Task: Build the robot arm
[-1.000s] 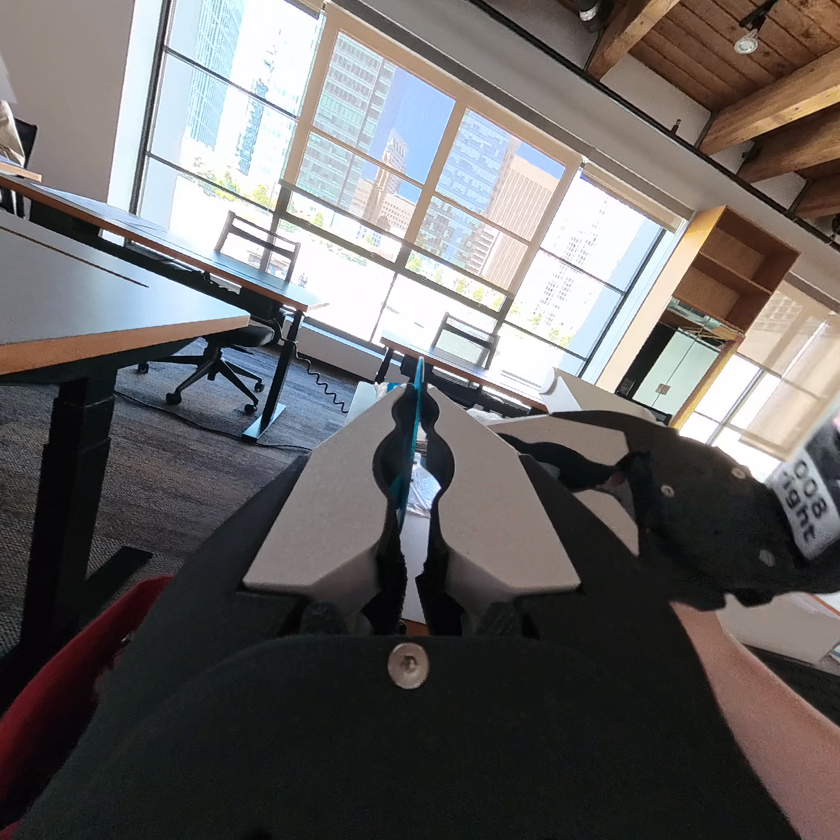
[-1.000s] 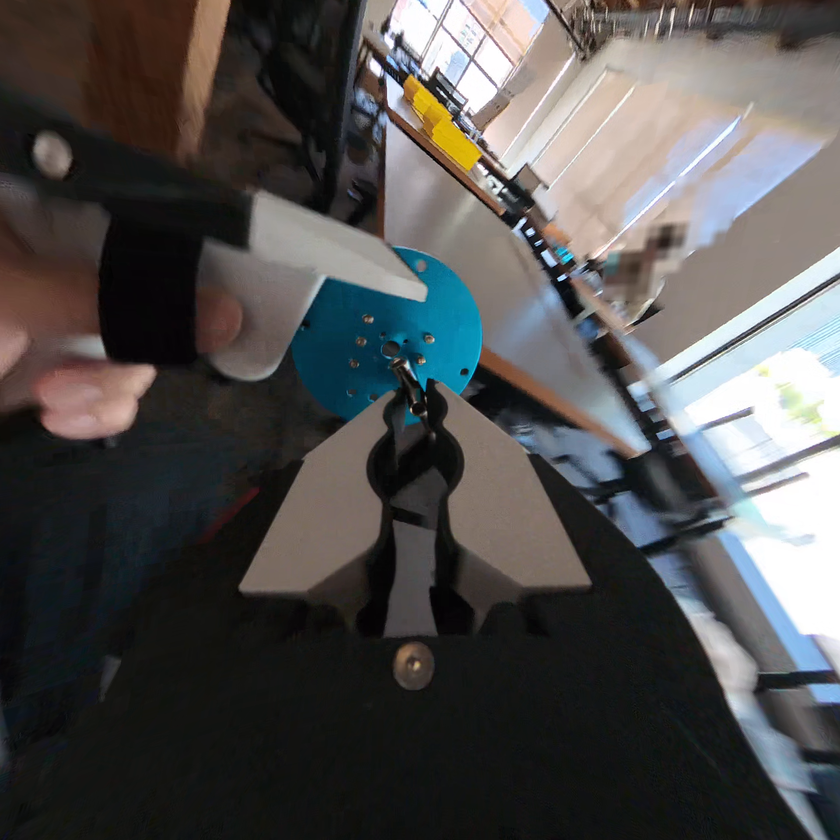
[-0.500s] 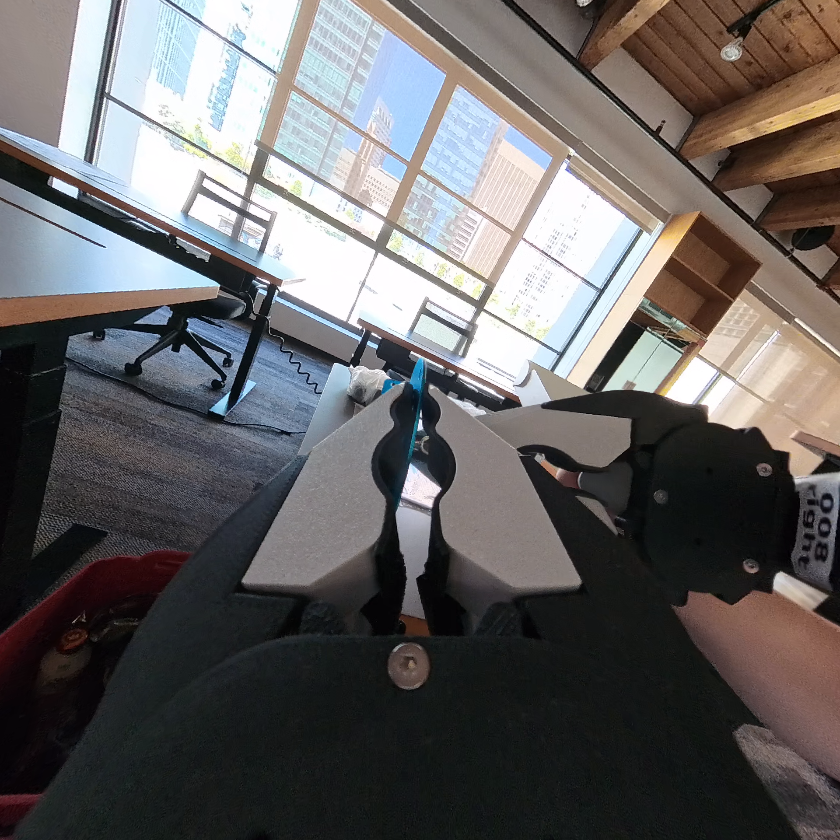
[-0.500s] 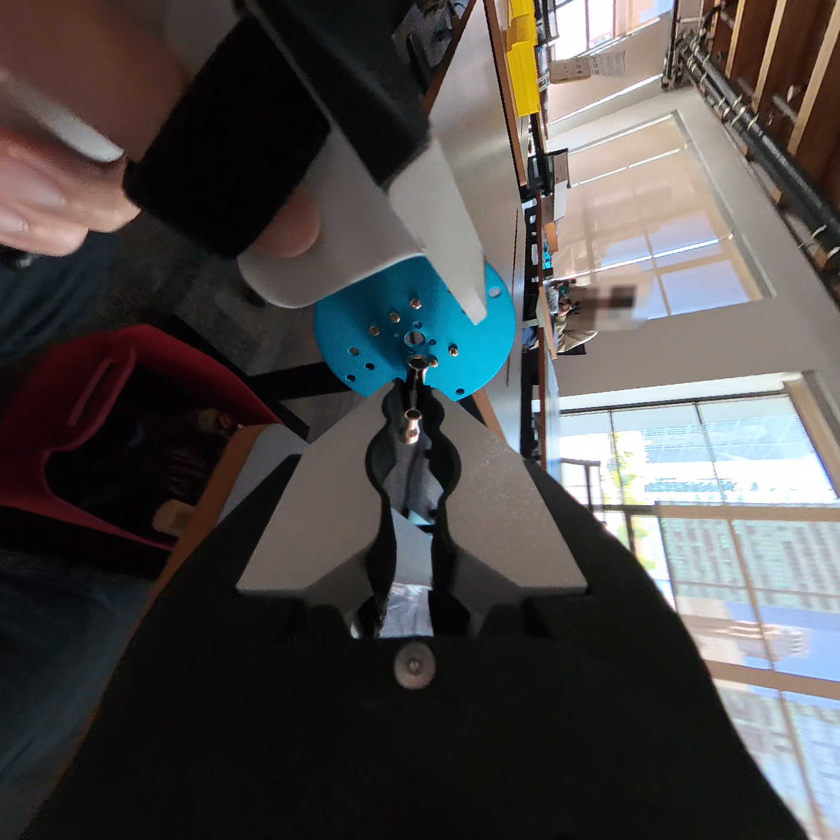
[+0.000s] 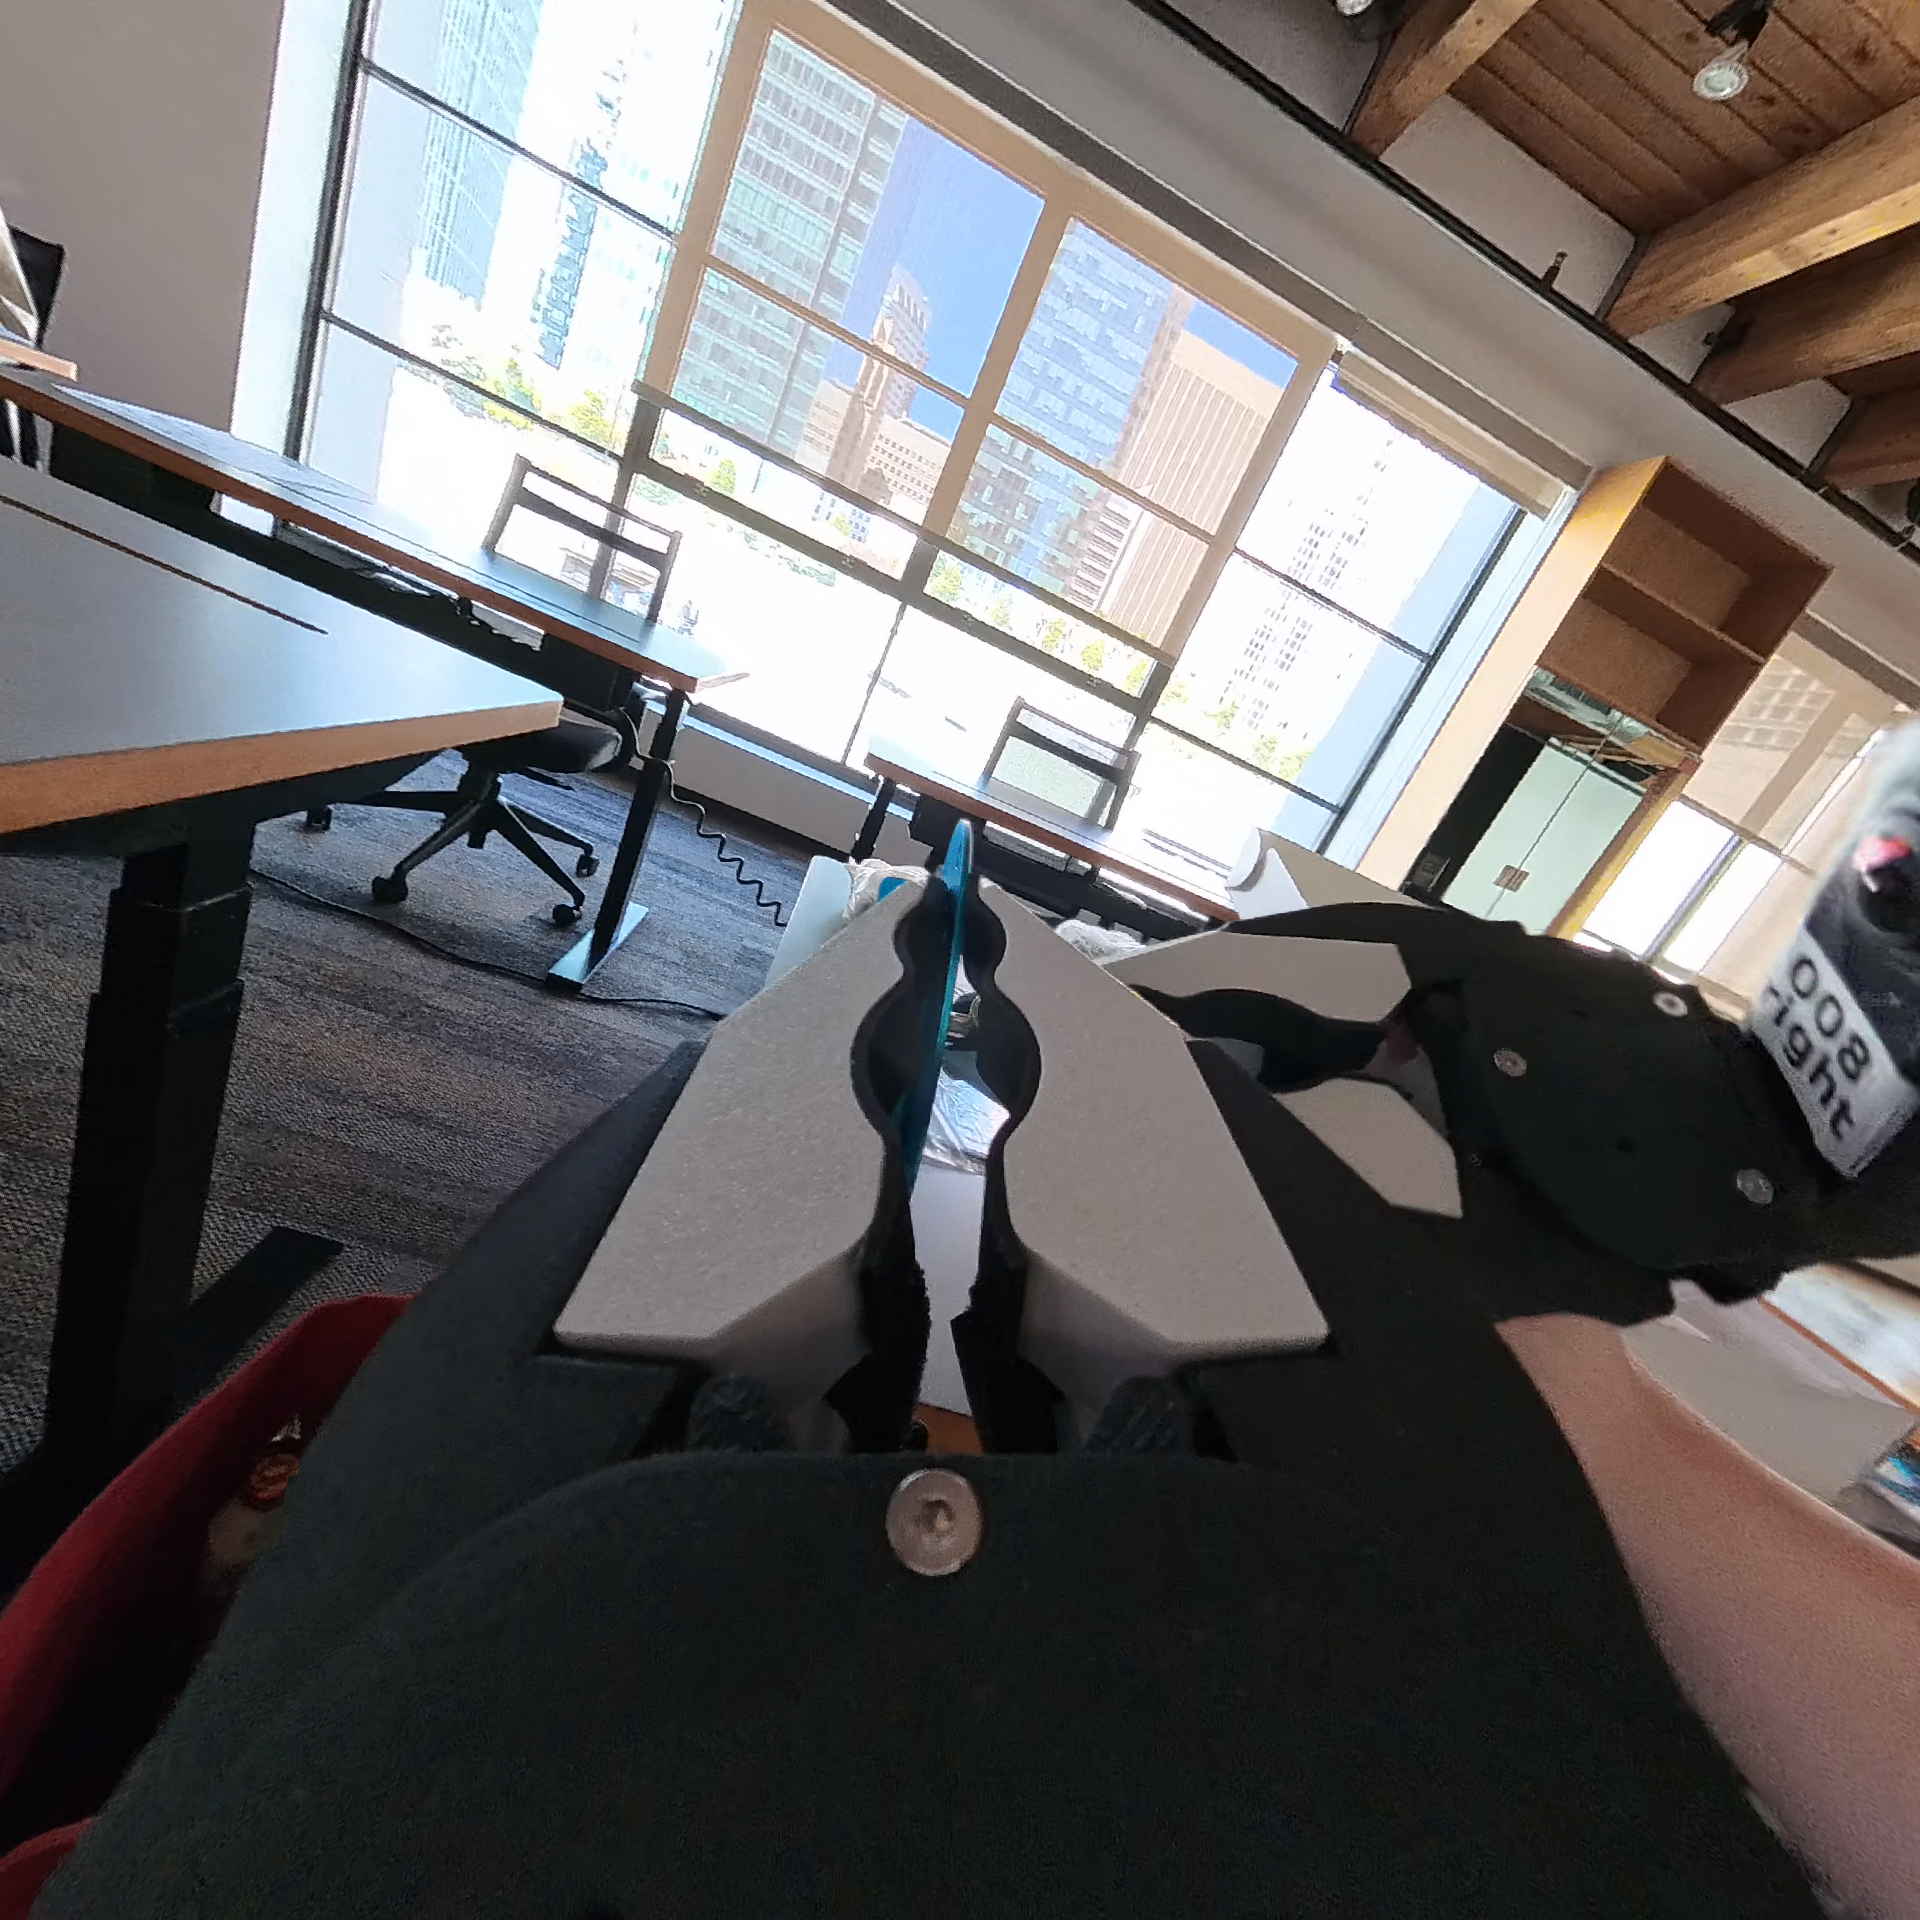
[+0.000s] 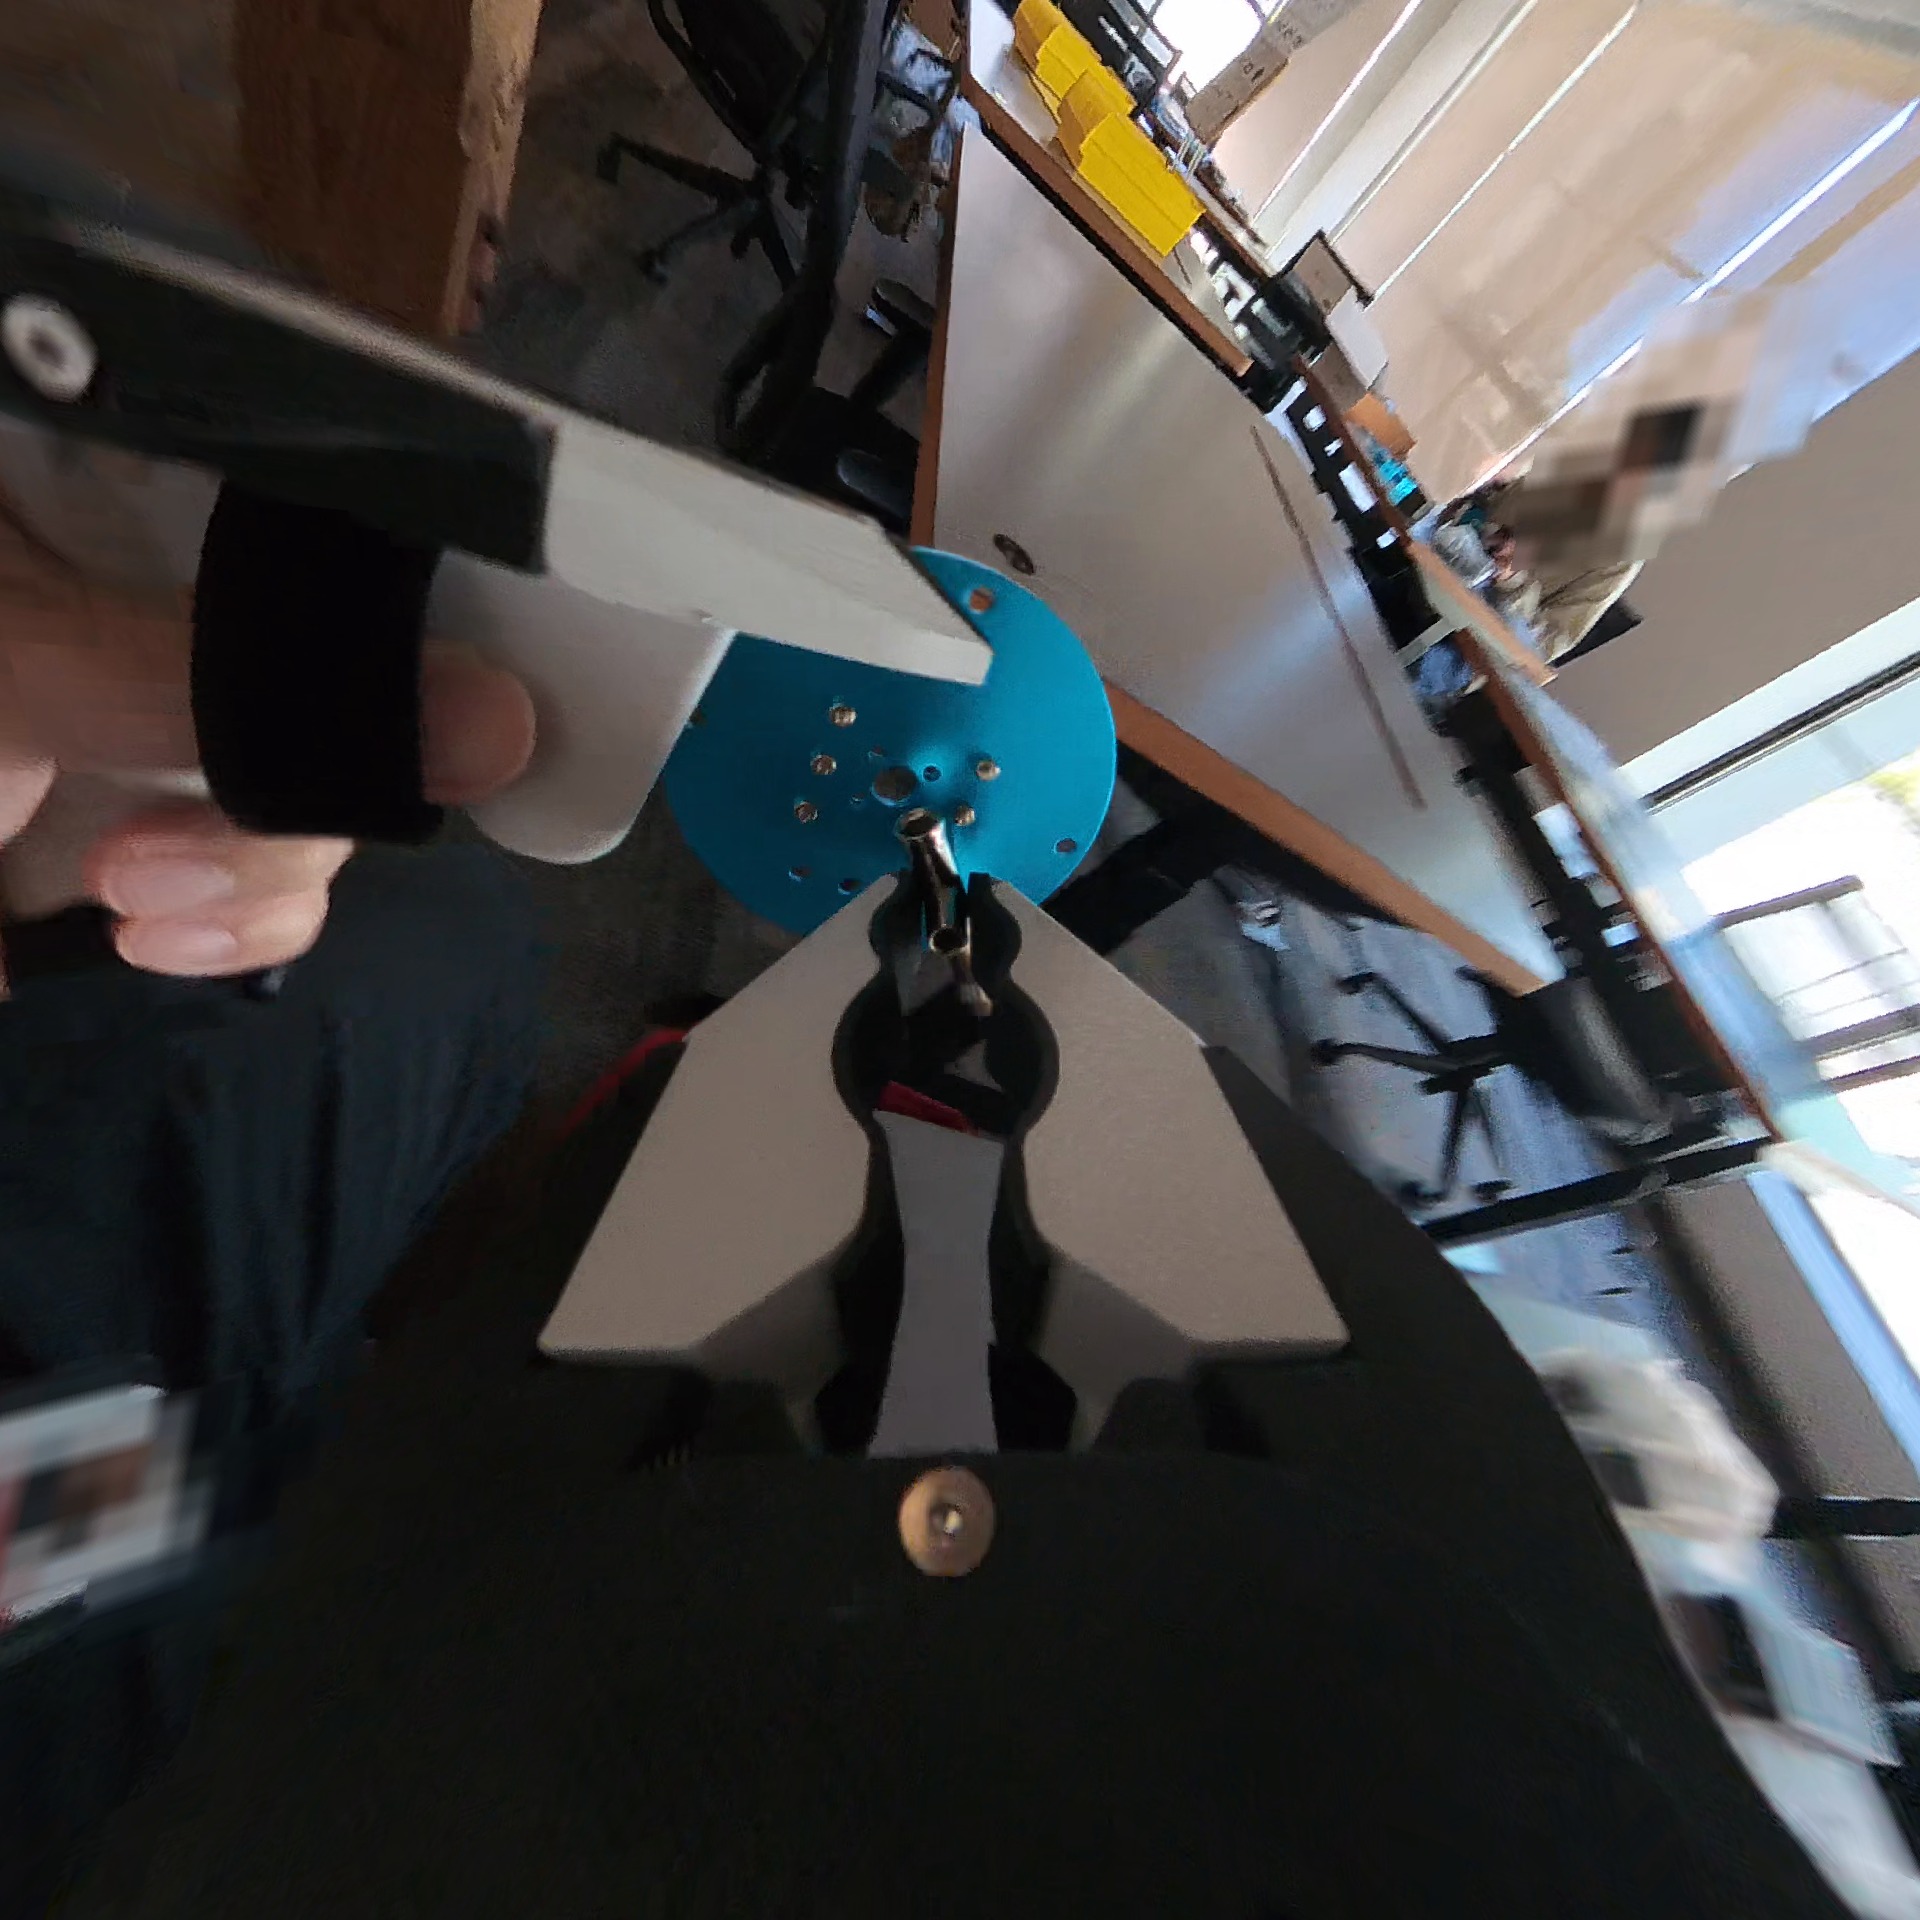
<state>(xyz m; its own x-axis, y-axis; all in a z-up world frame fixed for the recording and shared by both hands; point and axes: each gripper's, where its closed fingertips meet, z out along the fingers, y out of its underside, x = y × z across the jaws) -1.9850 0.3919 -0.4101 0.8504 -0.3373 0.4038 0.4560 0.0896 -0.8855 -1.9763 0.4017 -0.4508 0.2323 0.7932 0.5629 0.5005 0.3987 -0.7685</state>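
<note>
Screw tip met disc face.
Left gripper point(image 5: 948, 914) fingers clamped the blue disc point(image 6: 894, 748) edge-on; right gripper point(image 6: 940, 914) fingers pinched a screw point(image 6: 940, 883), axis square to the disc.

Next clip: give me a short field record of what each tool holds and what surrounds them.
left tool: shut on the blue disc, gripping it edge-on
right tool: shut on a small metal bolt, tip at the disc's face
disc: round, many small holes
nearby: red bin, desks, office chair, windows

Blue disc point(image 5: 940, 997) mostly hidden edge-on – red bin point(image 5: 125, 1590) contents perhaps bottles, cropped
</note>
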